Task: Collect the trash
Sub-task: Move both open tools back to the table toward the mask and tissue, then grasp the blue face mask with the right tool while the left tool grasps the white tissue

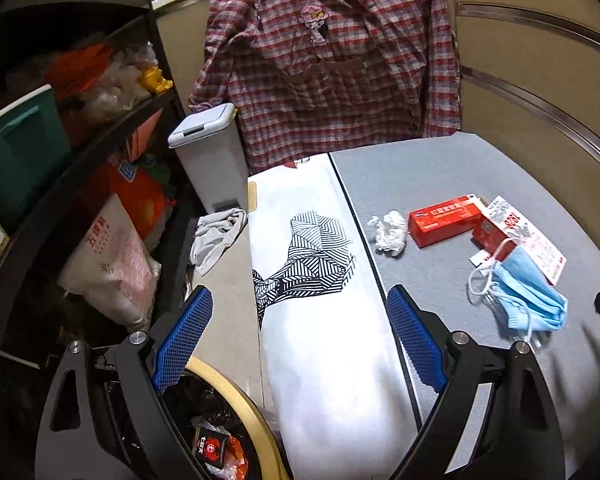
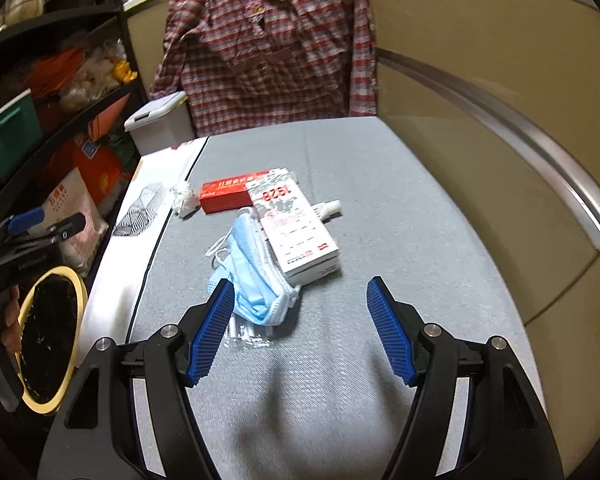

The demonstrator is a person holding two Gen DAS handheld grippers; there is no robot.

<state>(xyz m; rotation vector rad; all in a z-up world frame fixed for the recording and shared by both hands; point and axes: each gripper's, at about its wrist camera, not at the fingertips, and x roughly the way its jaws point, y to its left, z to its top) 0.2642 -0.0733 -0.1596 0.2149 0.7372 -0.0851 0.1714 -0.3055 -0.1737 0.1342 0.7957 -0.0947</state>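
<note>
On the grey table [image 2: 380,184] lies a pile of trash: blue face masks [image 2: 256,276], a white "1928" carton [image 2: 296,228], a red box [image 2: 228,196], a crumpled tissue [image 2: 184,198], a small white tube [image 2: 328,208] and a clear wrapper [image 2: 248,332]. My right gripper [image 2: 300,320] hovers open just short of the masks, which lie by its left finger. Nothing sits between its pads. My left gripper [image 1: 300,316] is open over the table's left edge, above a yellow-rimmed bin [image 1: 228,396] lined with a black bag. The masks [image 1: 528,300] and tissue [image 1: 388,232] lie to its right.
A white cloth with a black line print [image 1: 312,264] drapes the table's left side. A white pedal bin [image 1: 208,140], a grey rag [image 1: 216,240] and black shelves stuffed with bags [image 1: 100,184] stand left. A plaid shirt [image 1: 328,60] hangs behind; beige cabinets [image 2: 480,120] close the right.
</note>
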